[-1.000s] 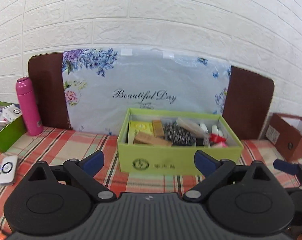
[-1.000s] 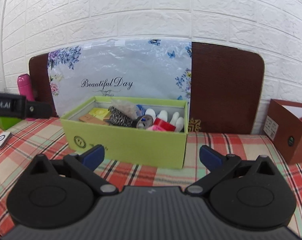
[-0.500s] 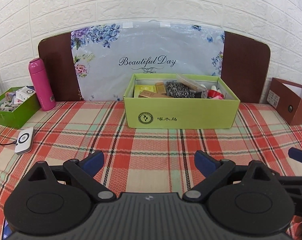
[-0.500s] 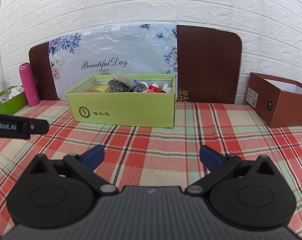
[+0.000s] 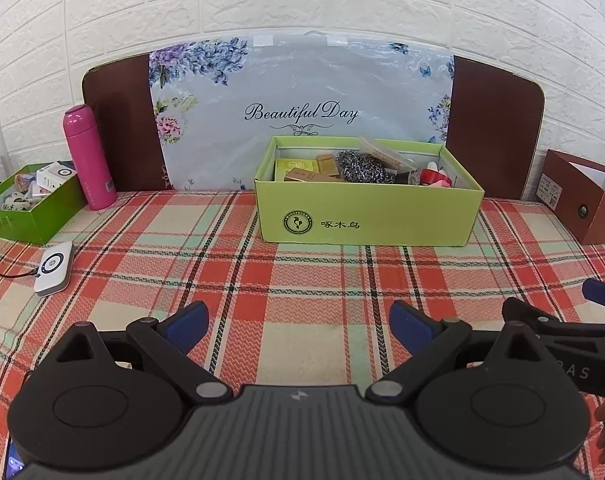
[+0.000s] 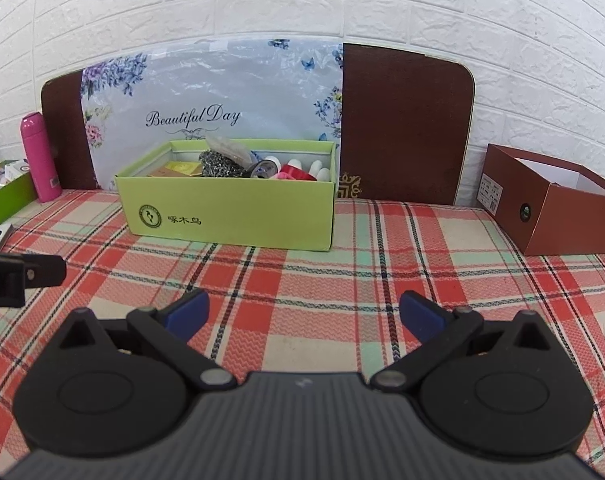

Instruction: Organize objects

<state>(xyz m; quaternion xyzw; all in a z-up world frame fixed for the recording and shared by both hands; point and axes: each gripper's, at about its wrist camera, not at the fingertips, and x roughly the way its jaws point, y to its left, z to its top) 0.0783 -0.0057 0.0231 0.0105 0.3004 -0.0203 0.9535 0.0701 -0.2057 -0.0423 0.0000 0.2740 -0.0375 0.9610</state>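
A light green cardboard box (image 5: 368,216) (image 6: 230,216) stands at the back of the plaid tablecloth, packed with small items: yellow and tan packets, a dark speckled pouch, red and white pieces. My left gripper (image 5: 298,326) hovers open over the cloth, well in front of the box, nothing between its blue pads. My right gripper (image 6: 304,312) is likewise open and empty, in front of the box and slightly to its right. Part of the right gripper (image 5: 562,344) shows at the left wrist view's right edge.
A darker green box (image 5: 30,208) of small items sits far left, a pink bottle (image 5: 88,158) beside it. A white device (image 5: 54,268) with a cable lies on the cloth. A brown open box (image 6: 550,208) stands far right. A floral board (image 5: 302,112) leans against the brick wall.
Both grippers have pulled back from the light green box, which now looks smaller and farther away. More tablecloth lies between the fingers and the box. Both stayed open.
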